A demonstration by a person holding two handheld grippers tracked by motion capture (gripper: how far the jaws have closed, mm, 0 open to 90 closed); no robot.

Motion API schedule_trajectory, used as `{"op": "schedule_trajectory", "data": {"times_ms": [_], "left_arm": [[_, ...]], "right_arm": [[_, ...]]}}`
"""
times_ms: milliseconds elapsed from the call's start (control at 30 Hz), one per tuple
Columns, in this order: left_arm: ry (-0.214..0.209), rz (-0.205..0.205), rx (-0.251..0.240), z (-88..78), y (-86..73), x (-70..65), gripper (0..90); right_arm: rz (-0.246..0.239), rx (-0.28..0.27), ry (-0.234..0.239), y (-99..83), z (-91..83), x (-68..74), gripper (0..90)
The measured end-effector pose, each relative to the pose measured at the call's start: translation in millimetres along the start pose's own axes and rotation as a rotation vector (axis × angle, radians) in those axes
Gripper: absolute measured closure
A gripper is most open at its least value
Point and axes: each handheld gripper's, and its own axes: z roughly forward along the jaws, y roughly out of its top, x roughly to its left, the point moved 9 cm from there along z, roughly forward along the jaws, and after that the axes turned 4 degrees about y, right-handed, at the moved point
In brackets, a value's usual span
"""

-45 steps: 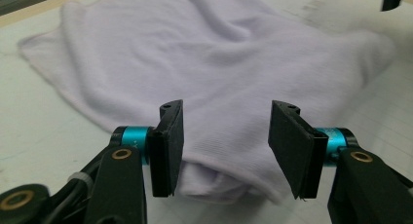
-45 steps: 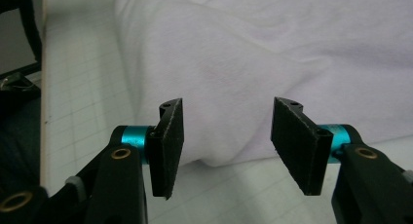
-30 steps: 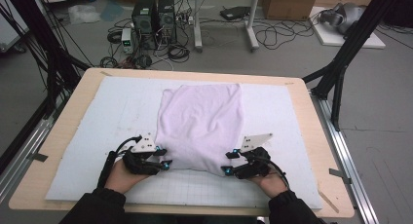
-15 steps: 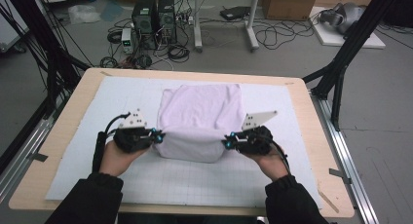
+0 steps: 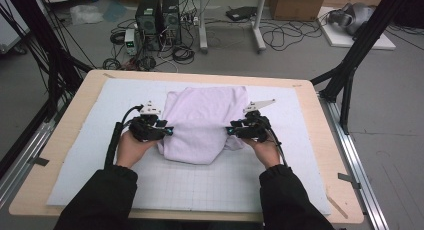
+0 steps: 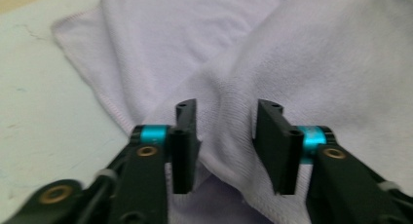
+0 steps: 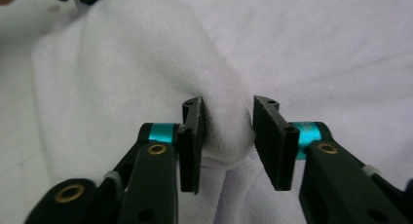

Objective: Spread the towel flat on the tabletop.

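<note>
The purple cloth (image 5: 200, 122) lies between both grippers, left (image 5: 167, 131) at 9 o'clock, right (image 5: 231, 131) at 3 o'clock, their jaws just opening, loose around its folds.

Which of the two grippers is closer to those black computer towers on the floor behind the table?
The left. The left gripper is at the towel's left edge, almost straight below the computer towers in the high view. The right gripper is at the towel's right edge, farther off.
</note>
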Motion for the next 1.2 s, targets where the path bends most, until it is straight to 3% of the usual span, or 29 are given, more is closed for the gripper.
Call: {"op": "schedule_trajectory", "data": {"times_ms": [33, 67, 133, 167, 233, 267, 300, 400, 433, 467, 567, 600, 633, 667, 733, 767, 800, 833, 867, 933, 1033, 1067, 1100, 1133, 1200], "left_arm": [[-0.002, -0.004, -0.046, -16.0, 4.2, -1.3, 53.8], [-0.002, -0.004, -0.046, -16.0, 4.2, -1.3, 51.3], [-0.009, 0.009, -0.08, -31.4, 5.8, -6.0, 50.5], [-0.017, 0.031, -0.094, -41.1, 2.6, -13.7, 50.5], [-0.048, 0.044, -0.088, -43.0, -5.2, -25.6, 50.9], [-0.048, 0.044, -0.088, -43.0, -5.2, -25.6, 51.2], [-0.085, 0.049, -0.079, -37.9, -15.2, -39.1, 51.2], [-0.116, 0.062, -0.061, -28.4, -26.0, -52.3, 52.4], [-0.153, 0.069, -0.028, -16.9, -35.7, -64.1, 52.4], [-0.153, 0.069, -0.028, -16.9, -35.7, -64.1, 52.4], [-0.158, 0.104, 0.035, -0.6, -47.2, -73.0, 52.8], [-0.147, 0.113, 0.052, 3.5, -49.5, -73.6, 54.4], [-0.106, 0.139, 0.064, 7.9, -50.8, -72.1, 57.1], [-0.106, 0.139, 0.064, 7.9, -50.8, -72.1, 61.1], [-0.066, 0.159, 0.06, 10.2, -50.7, -70.5, 70.3], [-0.057, 0.159, 0.057, 10.7, -50.5, -69.6, 70.3], [-0.053, 0.158, 0.058, 10.2, -50.3, -67.6, 76.2], [-0.064, 0.139, 0.053, 9.7, -49.8, -66.3, 83.5], [-0.081, 0.117, 0.047, 6.3, -48.5, -63.9, 84.9], [-0.095, 0.094, 0.017, -0.6, -43.6, -62.7, 86.1], [-0.102, 0.069, -0.02, -10.3, -35.5, -59.5, 86.1], [-0.109, 0.038, -0.063, -22.2, -24.9, -54.9, 86.1], [-0.109, 0.038, -0.063, -22.2, -24.9, -54.9, 86.2], [-0.092, 0.019, -0.106, -35.1, -14.3, -47.3, 86.2], [-0.079, -0.004, -0.142, -47.4, -5.3, -38.5, 86.3]], "right_arm": [[-0.013, -0.016, 0.0, 1.3, -8.1, 3.1, 60.1], [-0.013, -0.016, 0.0, 1.3, -8.1, 3.1, 60.1], [-0.042, -0.052, -0.014, -1.6, -29.0, 12.0, 60.3], [-0.047, -0.047, -0.018, -6.0, -33.4, 14.7, 60.5], [-0.057, -0.031, -0.022, -17.0, -35.9, 19.1, 60.6], [-0.057, -0.031, -0.022, -17.0, -35.9, 19.1, 60.6], [-0.044, 0.028, -0.003, -28.1, -31.7, 22.4, 60.2], [-0.07, 0.022, -0.014, -38.1, -23.6, 27.0, 62.1], [-0.06, 0.034, -0.012, -42.1, -19.7, 26.8, 61.8], [-0.056, 0.042, -0.008, -46.1, -15.7, 26.3, 61.7], [-0.038, 0.062, -0.005, -53.6, -7.4, 24.5, 61.1], [-0.034, 0.078, 0.001, -58.5, 0.9, 22.8, 60.9], [-0.037, 0.086, -0.003, -59.9, 5.5, 21.5, 60.9], [-0.04, 0.092, -0.007, -60.7, 8.9, 21.3, 61.2], [-0.044, 0.074, -0.015, -58.5, 13.1, 19.8, 65.5], [-0.044, 0.074, -0.015, -58.5, 13.1, 19.8, 65.5], [-0.049, 0.074, -0.028, -58.2, 14.1, 19.1, 70.3], [-0.06, 0.08, -0.046, -58.2, 13.5, 18.0, 80.8], [-0.063, 0.081, -0.042, -58.1, 12.5, 17.8, 83.3], [-0.062, 0.086, -0.02, -57.8, 8.1, 20.0, 84.6], [-0.071, 0.09, -0.021, -57.1, 2.9, 19.8, 84.9], [-0.085, 0.084, -0.023, -54.7, -4.0, 19.5, 85.1], [-0.085, 0.084, -0.023, -54.7, -4.0, 19.5, 85.1], [-0.092, 0.072, -0.025, -51.2, -12.8, 19.5, 85.1], [-0.098, 0.057, -0.025, -46.9, -23.0, 18.9, 85.2]]}}
